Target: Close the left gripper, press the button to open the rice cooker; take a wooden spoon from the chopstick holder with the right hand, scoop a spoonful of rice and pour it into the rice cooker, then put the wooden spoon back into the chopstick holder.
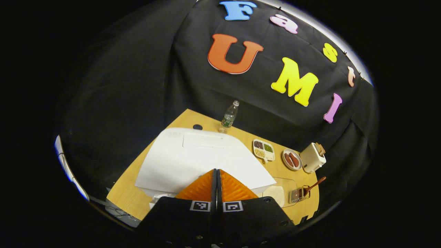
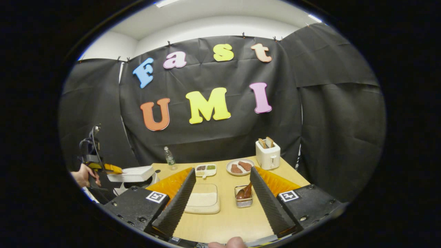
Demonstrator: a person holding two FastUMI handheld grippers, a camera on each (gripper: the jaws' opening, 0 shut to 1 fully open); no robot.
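The left hand-held gripper [image 1: 216,179] has its fingers pressed together with nothing between them, and it sits directly over the front edge of the rice cooker [image 1: 196,158], whose white lid appears to be tilted up. In the right gripper view the same cooker [image 2: 132,175] stands at the left end of the bench [image 2: 227,220] with its lid seemingly raised, the left unit touching or just above it. The button itself cannot be made out.

The right hand-held gripper [image 2: 222,196] has its fingers spread wide and holds nothing. Straight ahead of it, slightly right of centre, stands the chopstick holder [image 2: 243,200], a small wire basket. The wooden spoon [image 2: 245,192] rests in it, bowl down, handle leaning up and away toward the far right. The tray of rice [image 2: 203,201] lies just left of the holder, between it and the cooker.

Judgement: the right unit is the nearer to the spoon; the coming reach is forward and a little right, and the fingers should close across the handle.

No brand, label or writing is legible on any task item.
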